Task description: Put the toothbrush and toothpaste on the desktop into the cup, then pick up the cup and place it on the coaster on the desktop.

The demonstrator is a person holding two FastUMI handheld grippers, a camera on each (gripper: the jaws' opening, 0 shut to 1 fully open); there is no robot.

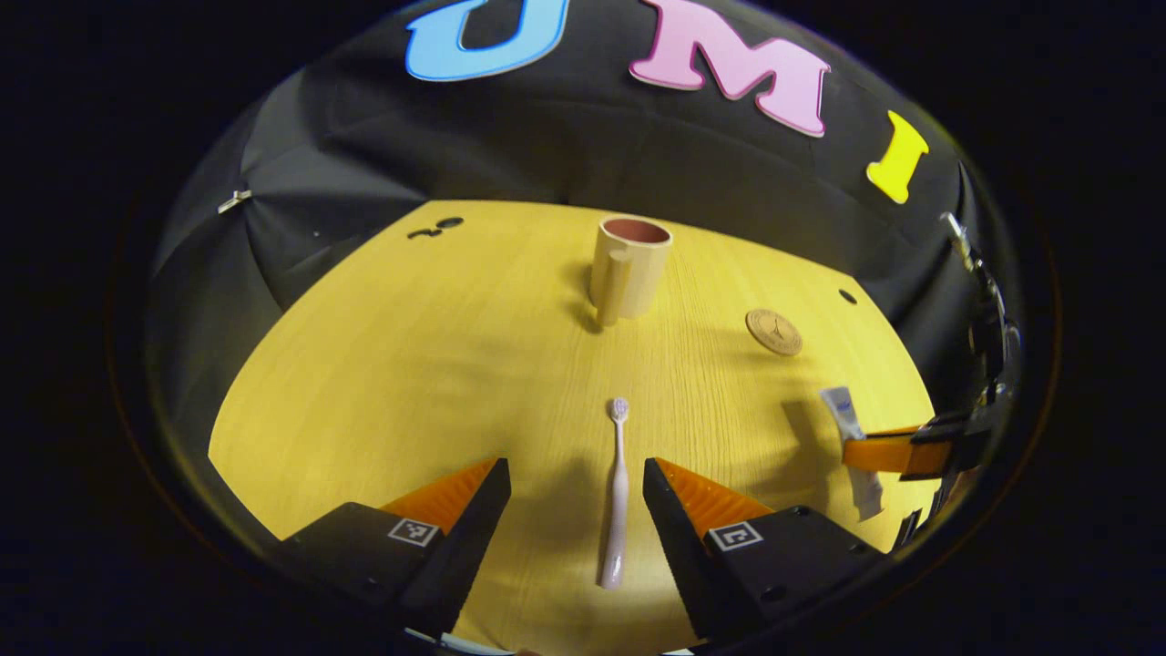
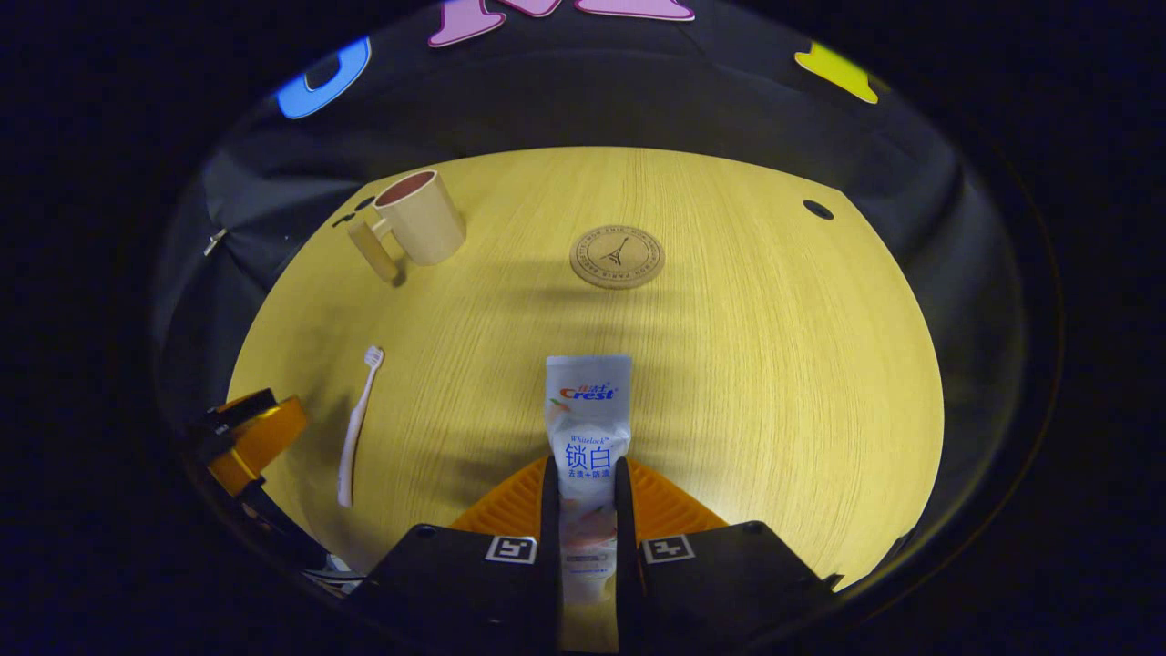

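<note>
R gripper [image 2: 583, 510] clamped on toothpaste [image 2: 588, 428], tube flat on desk [image 2: 774, 364]. L gripper [image 1: 574, 510] wide open, toothbrush [image 1: 617, 497] lying btwn fingers, untouched. Cup [image 1: 630, 266] upright at back, coaster [image 1: 774, 332] nearby, apart.

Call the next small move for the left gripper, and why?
Probably close the left gripper on the toothbrush: its open fingers already straddle the handle, which lies flat on the desk. The right gripper is already shut on the toothpaste, and the cup stands empty.
</note>
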